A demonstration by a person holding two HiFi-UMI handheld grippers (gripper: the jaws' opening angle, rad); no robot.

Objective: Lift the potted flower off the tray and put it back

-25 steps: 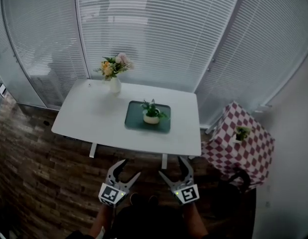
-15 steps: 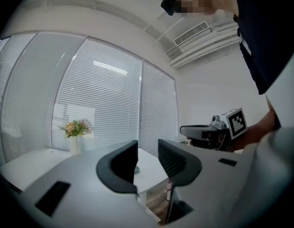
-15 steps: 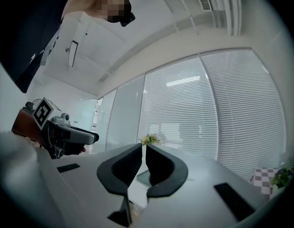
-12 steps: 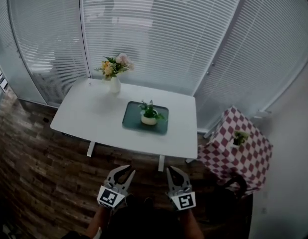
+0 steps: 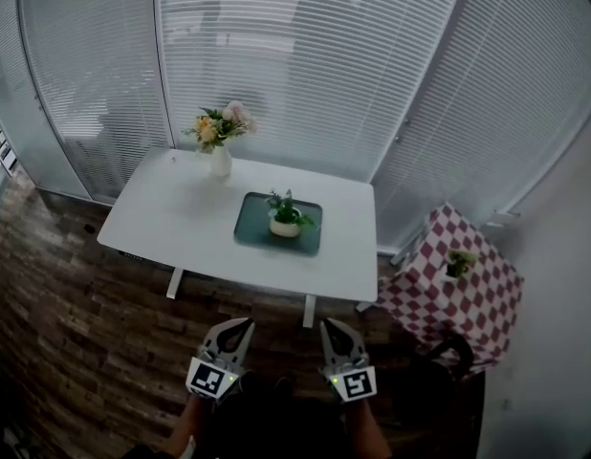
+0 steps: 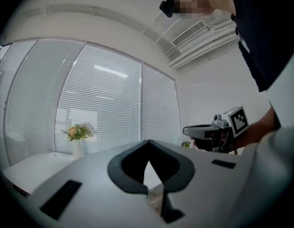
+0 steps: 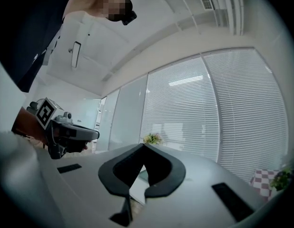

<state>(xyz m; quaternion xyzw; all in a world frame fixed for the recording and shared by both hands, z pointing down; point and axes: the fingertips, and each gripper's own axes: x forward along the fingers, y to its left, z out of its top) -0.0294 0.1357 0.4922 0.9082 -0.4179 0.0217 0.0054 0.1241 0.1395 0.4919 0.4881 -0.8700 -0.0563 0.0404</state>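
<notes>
A small potted plant (image 5: 285,216) in a pale pot stands on a dark green tray (image 5: 254,233) near the middle of a white table (image 5: 181,218). Both grippers hang well short of the table, over the brick floor. My left gripper (image 5: 239,323) is shut with nothing in it. My right gripper (image 5: 330,324) is also shut and empty. In the left gripper view the jaws (image 6: 148,142) meet at the tips; the right gripper view shows the same (image 7: 144,146). Each gripper view shows the other gripper off to the side.
A white vase of flowers (image 5: 219,137) stands at the table's far left corner. A red-and-white checked stool (image 5: 448,299) with a small plant (image 5: 457,262) sits to the right. Window blinds (image 5: 305,65) close off the far side.
Both grippers have gone from wide open to shut. The view has shifted slightly, and the hands sit a little lower in the picture.
</notes>
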